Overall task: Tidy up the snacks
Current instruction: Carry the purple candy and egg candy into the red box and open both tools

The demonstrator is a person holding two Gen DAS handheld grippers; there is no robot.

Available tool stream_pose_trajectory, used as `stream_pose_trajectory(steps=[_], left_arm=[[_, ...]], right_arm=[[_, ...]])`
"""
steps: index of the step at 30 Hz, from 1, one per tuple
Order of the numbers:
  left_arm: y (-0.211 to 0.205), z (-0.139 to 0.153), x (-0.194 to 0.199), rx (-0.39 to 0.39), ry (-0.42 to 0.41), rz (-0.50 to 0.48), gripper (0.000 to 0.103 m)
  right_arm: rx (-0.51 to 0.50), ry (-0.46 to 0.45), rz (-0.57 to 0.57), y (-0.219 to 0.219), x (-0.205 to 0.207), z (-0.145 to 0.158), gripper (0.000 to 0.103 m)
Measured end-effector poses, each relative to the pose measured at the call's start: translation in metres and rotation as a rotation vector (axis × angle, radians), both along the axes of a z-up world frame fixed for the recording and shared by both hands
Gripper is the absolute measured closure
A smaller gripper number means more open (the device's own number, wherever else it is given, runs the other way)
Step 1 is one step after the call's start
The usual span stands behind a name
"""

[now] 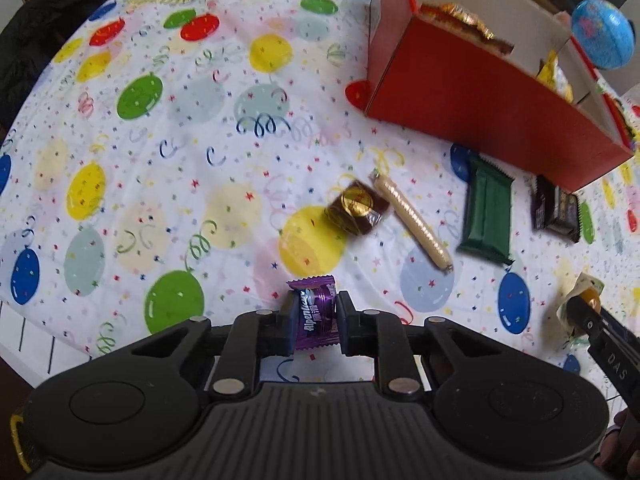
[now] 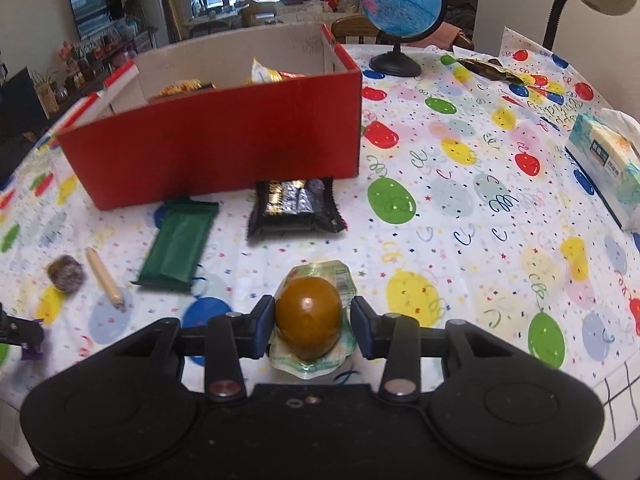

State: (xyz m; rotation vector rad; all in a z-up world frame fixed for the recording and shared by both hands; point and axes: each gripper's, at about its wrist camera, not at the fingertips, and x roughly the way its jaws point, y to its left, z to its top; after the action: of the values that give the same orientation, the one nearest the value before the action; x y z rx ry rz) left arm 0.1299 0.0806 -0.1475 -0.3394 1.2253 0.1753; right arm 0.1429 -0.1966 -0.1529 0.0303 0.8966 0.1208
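While the left hand-held gripper (image 1: 313, 322) pinches the purple candy (image 1: 315, 312), the right hand-held gripper (image 2: 309, 322) clasps the packaged egg (image 2: 309, 320).

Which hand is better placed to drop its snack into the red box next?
Probably the right gripper: its packaged egg faces the red box head-on; the left gripper with the purple candy sits farther off.

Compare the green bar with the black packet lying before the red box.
The green bar is plain, long and narrow; the black packet is squarer, with printed silver and gold. The bar lies apart from the red box; the packet lies against its wall. Both are sealed, flat on the table and ungripped.
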Motion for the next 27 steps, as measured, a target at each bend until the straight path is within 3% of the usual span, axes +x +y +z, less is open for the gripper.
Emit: stream_pose_trajectory(steps=[17, 27], left_arm=[[0.019, 0.068, -0.020, -0.008, -0.210, -0.100, 0.084], [0.014, 0.107, -0.012, -0.005, -0.315, -0.172, 0.084]], right_arm=[[0.100, -0.151, 0.019, 0.036, -0.044, 0.079, 0.063], [0.105, -0.212, 0.027, 0.045, -0.044, 0.110, 0.063]])
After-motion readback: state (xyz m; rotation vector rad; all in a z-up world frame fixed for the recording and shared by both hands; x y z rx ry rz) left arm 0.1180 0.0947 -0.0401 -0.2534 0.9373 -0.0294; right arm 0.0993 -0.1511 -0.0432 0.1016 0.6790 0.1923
